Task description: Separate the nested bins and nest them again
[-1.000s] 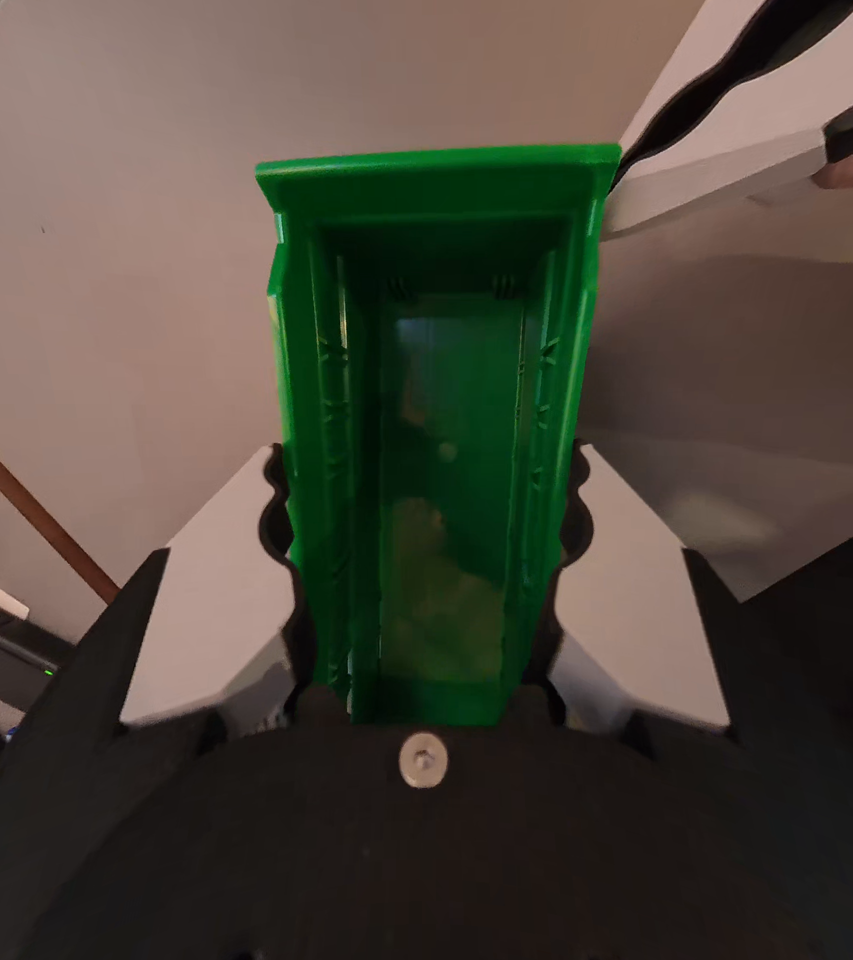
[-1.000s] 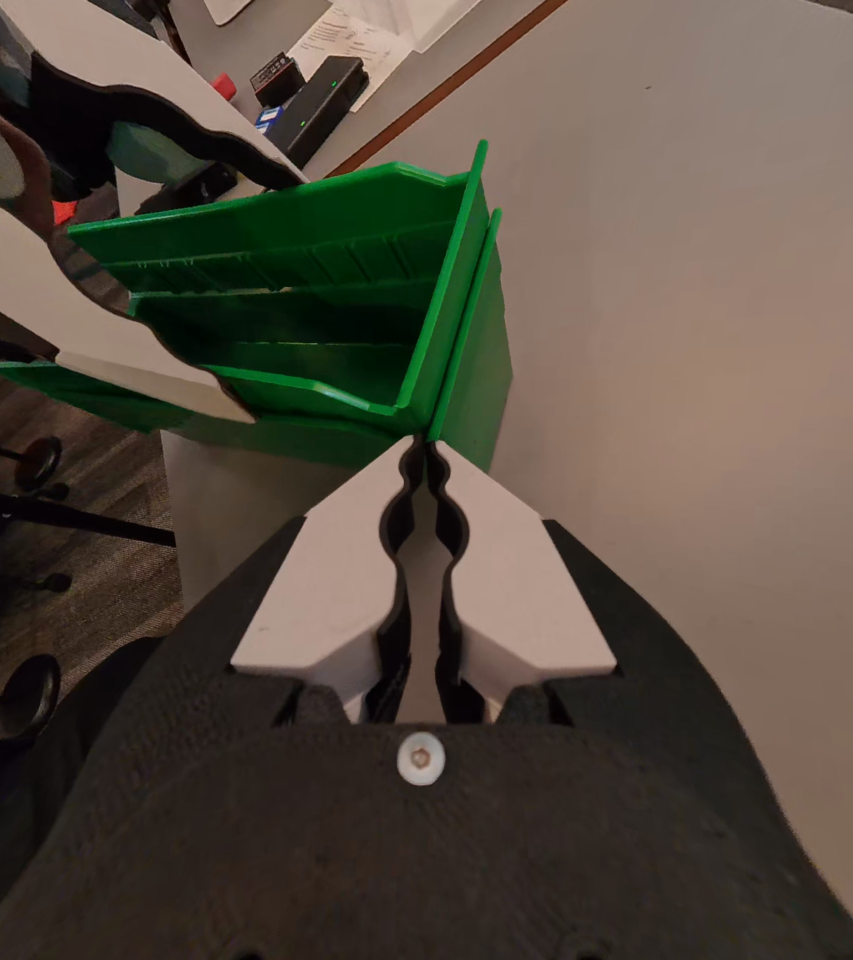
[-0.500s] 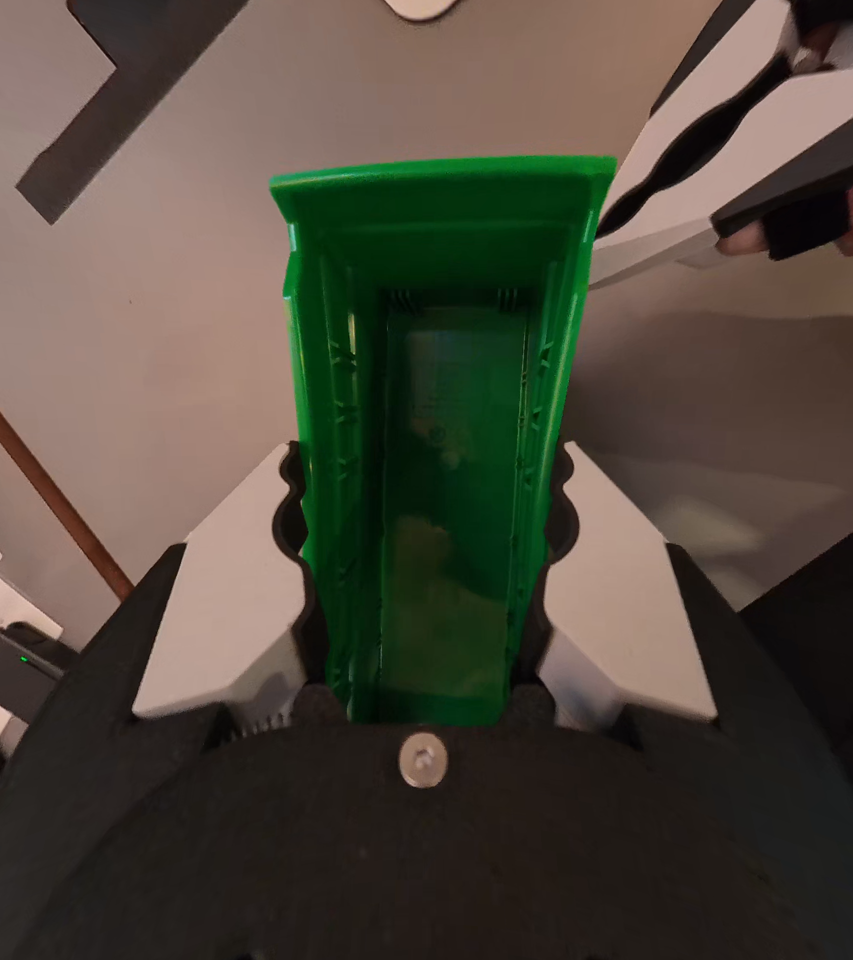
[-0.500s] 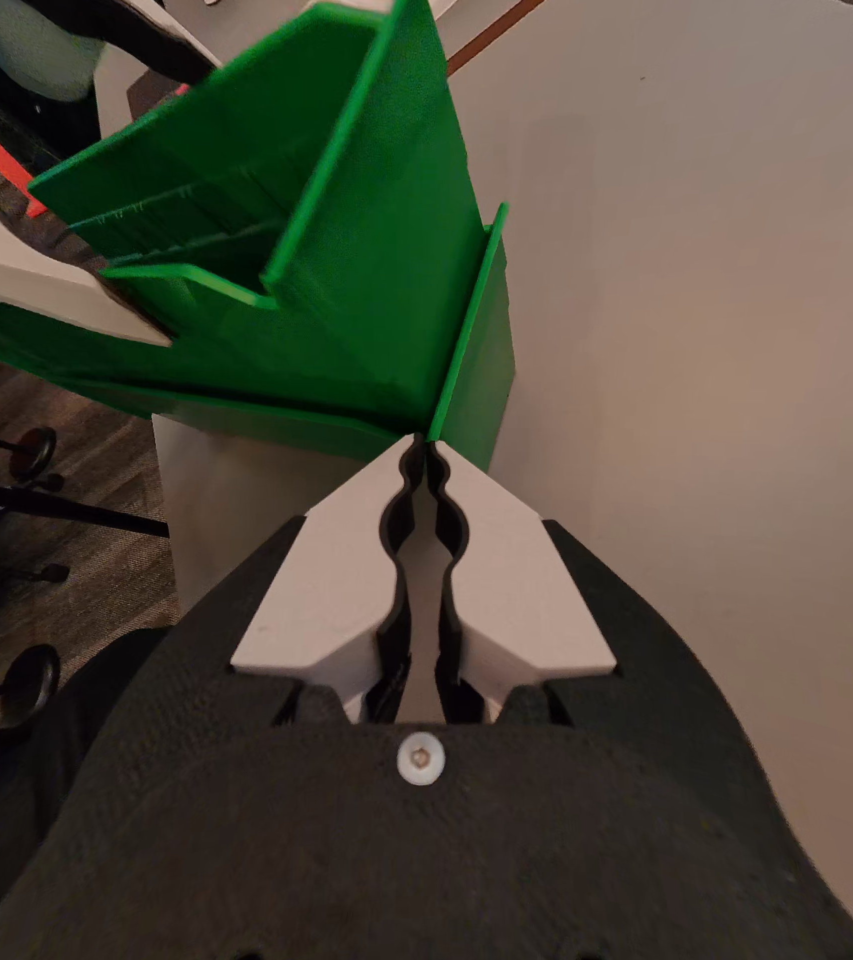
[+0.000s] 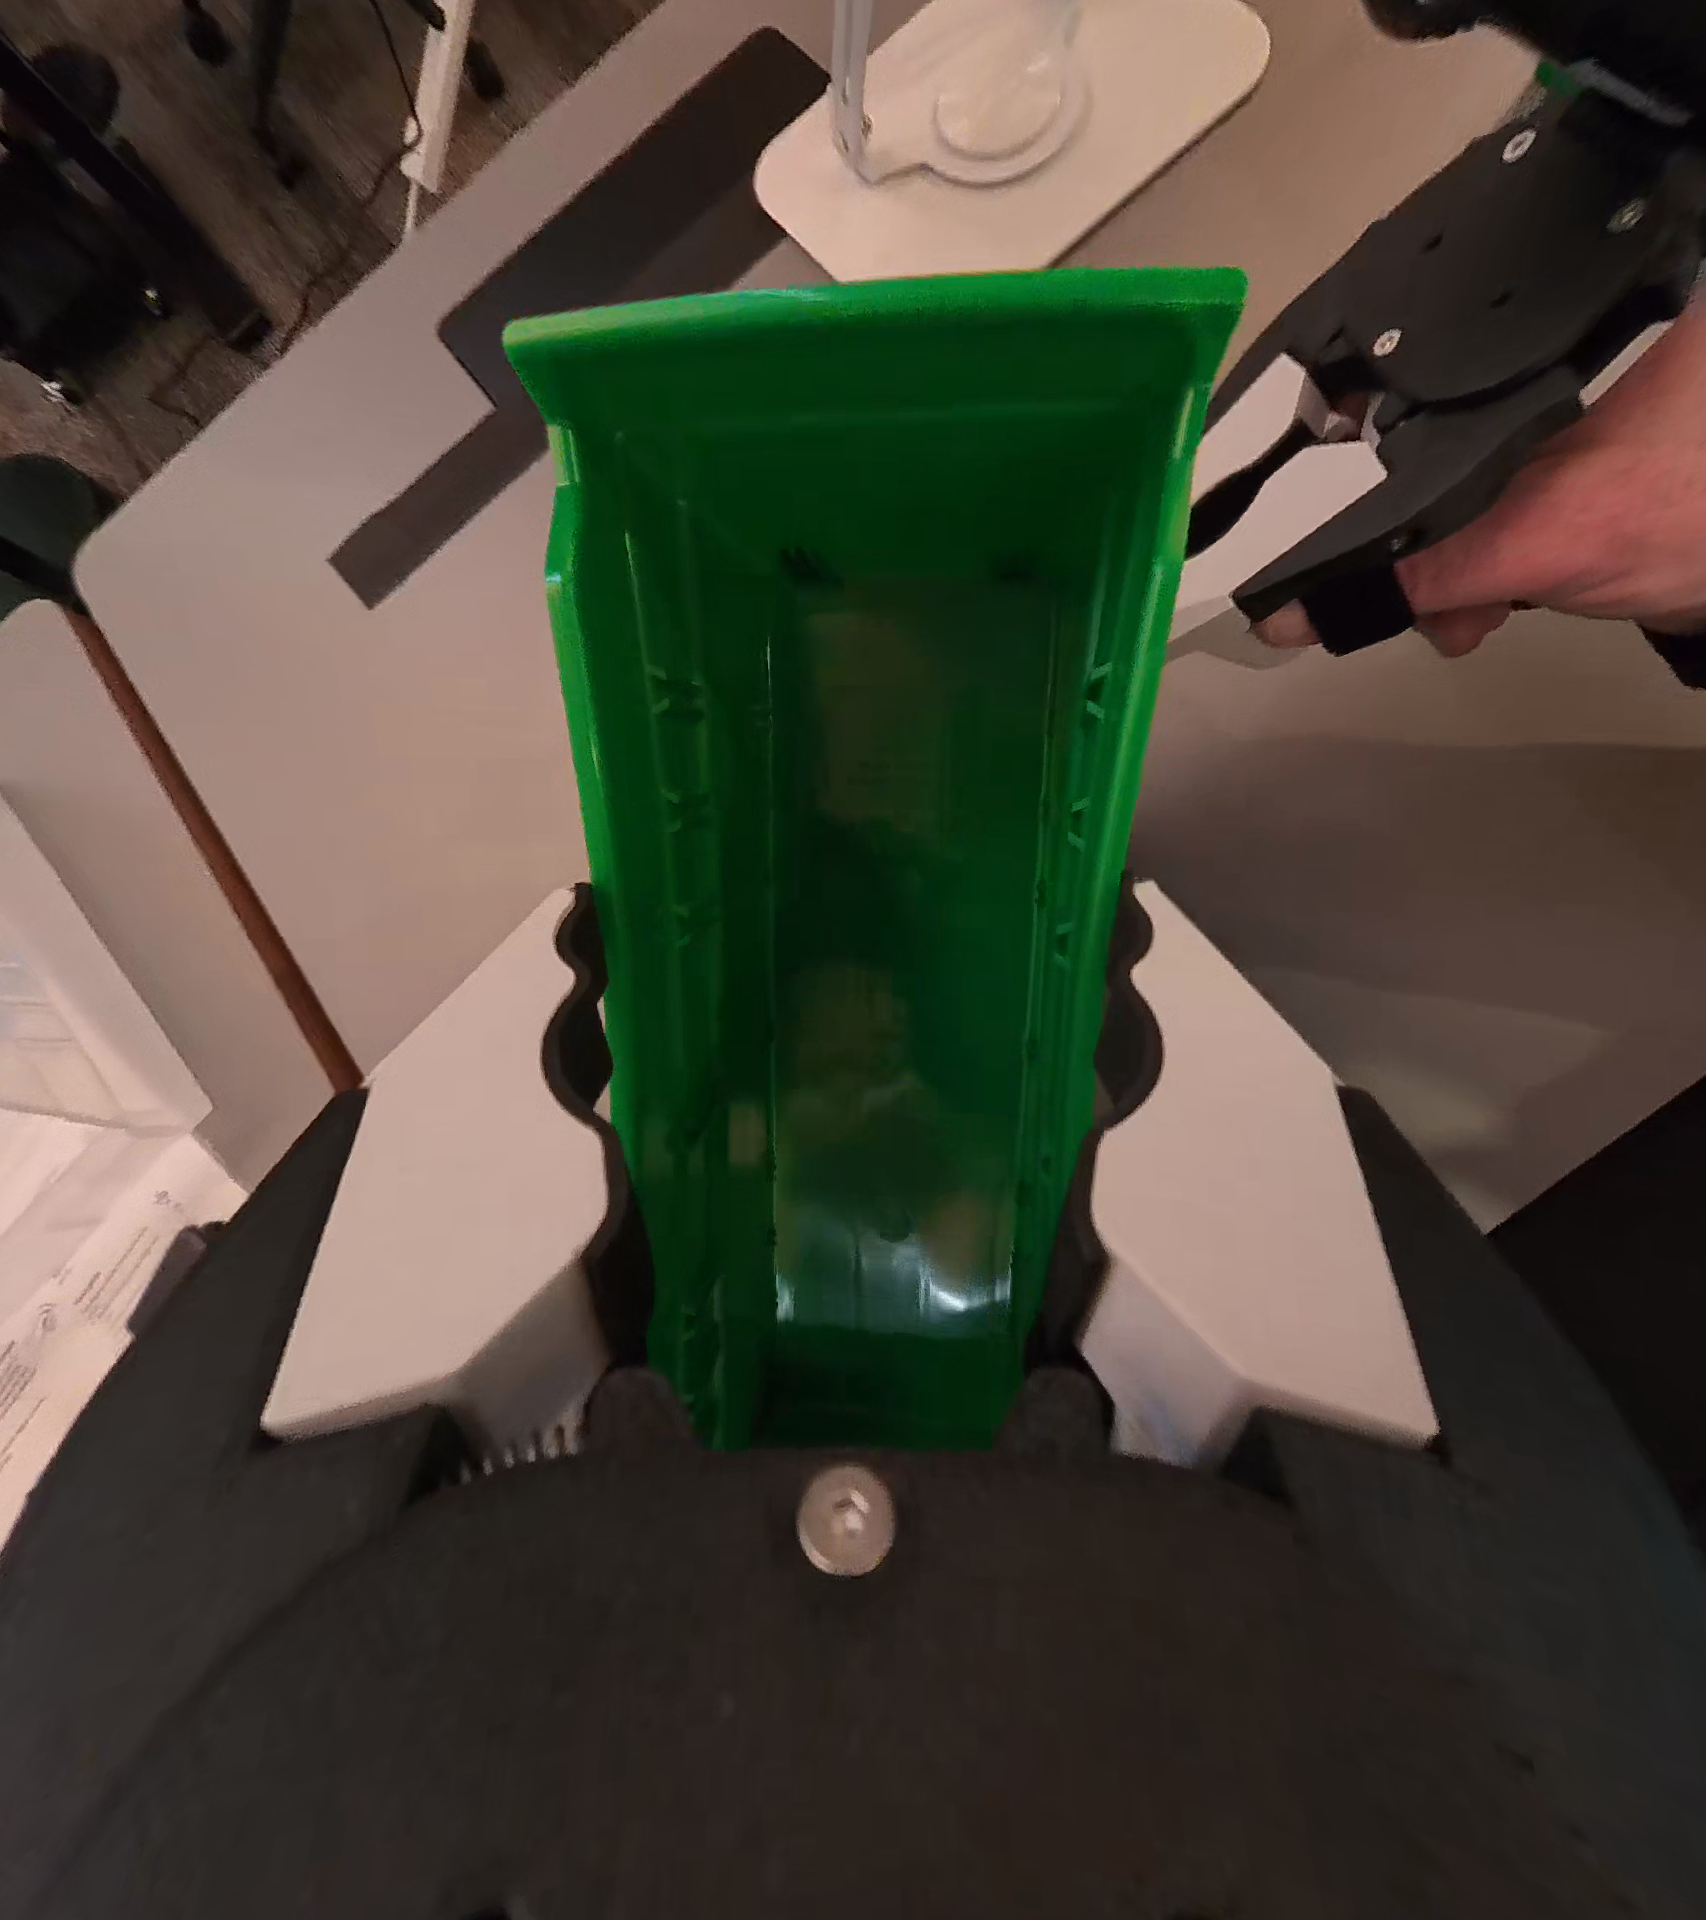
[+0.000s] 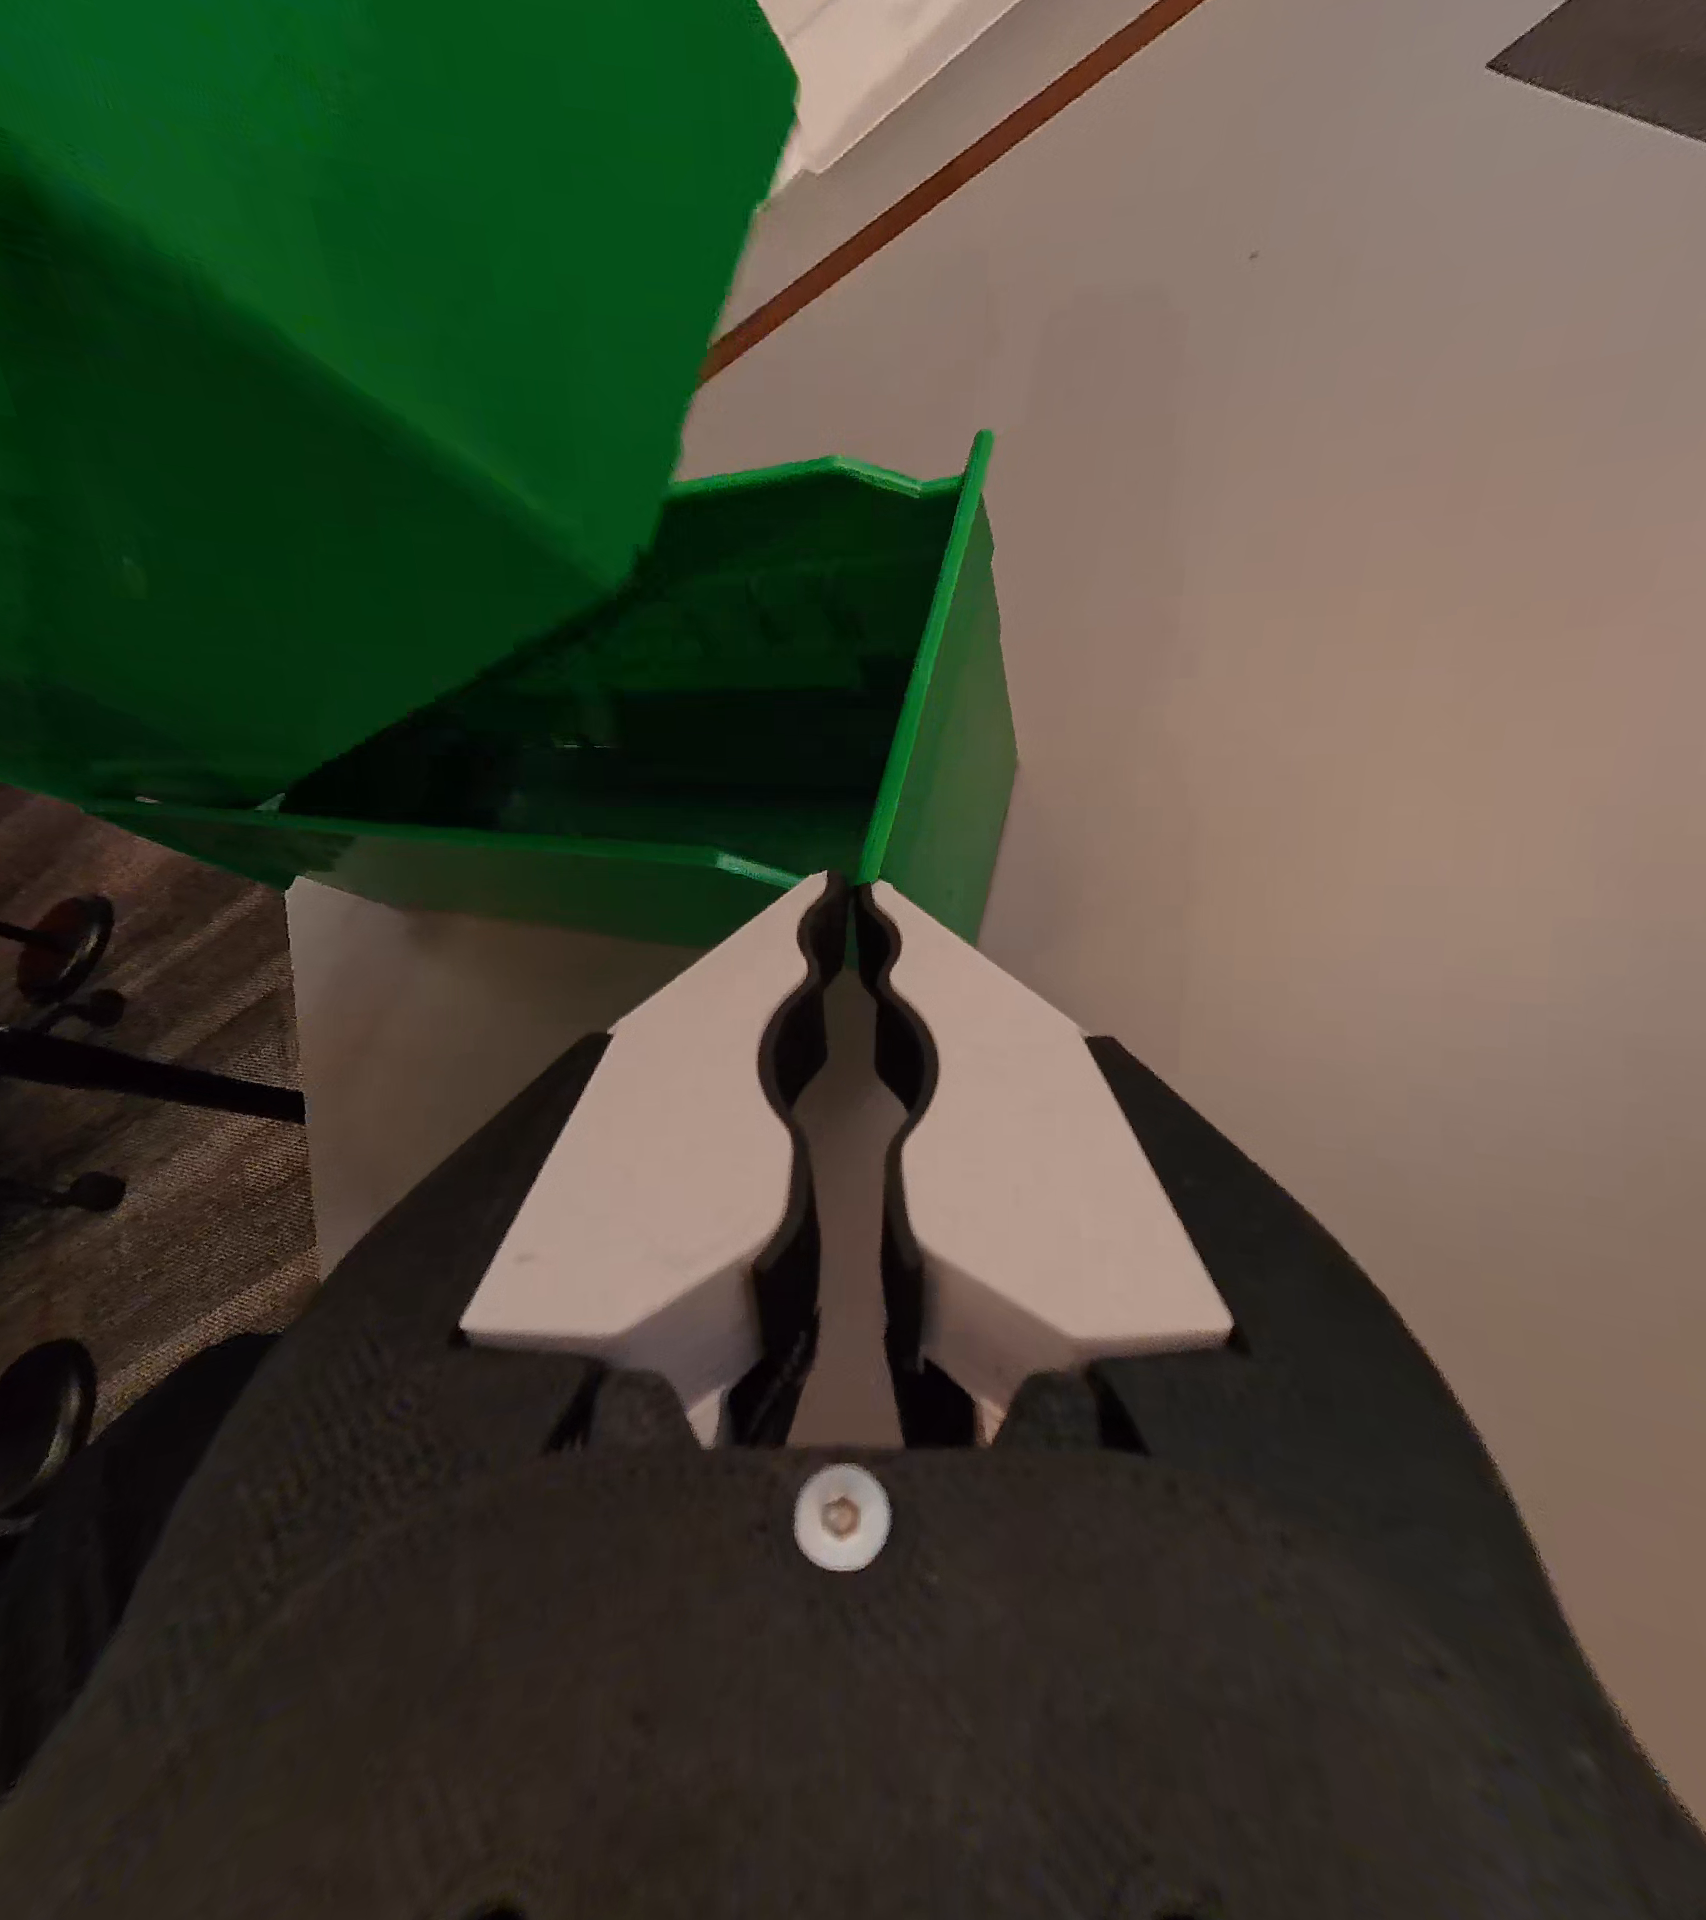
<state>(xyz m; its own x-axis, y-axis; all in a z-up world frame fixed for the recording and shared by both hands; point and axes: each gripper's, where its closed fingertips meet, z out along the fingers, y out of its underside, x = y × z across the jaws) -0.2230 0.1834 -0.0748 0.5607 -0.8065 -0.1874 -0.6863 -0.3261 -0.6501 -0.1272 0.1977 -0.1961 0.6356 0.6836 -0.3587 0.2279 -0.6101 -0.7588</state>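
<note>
Glossy green bin (image 5: 859,831) (ribbed walls) in left claw (image 5: 854,935)

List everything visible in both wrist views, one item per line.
lifted bin: one, green, clamped across its width in the left gripper, raised over the other bin
lower bin: one, green, on the table edge, rim pinched by the right gripper
table: one, grey
lamp base: one, white, far side of table
papers: several, white, left
left gripper: grey fingers, black body
right gripper: grey fingers, black body
hand: one, holding the right gripper
</note>
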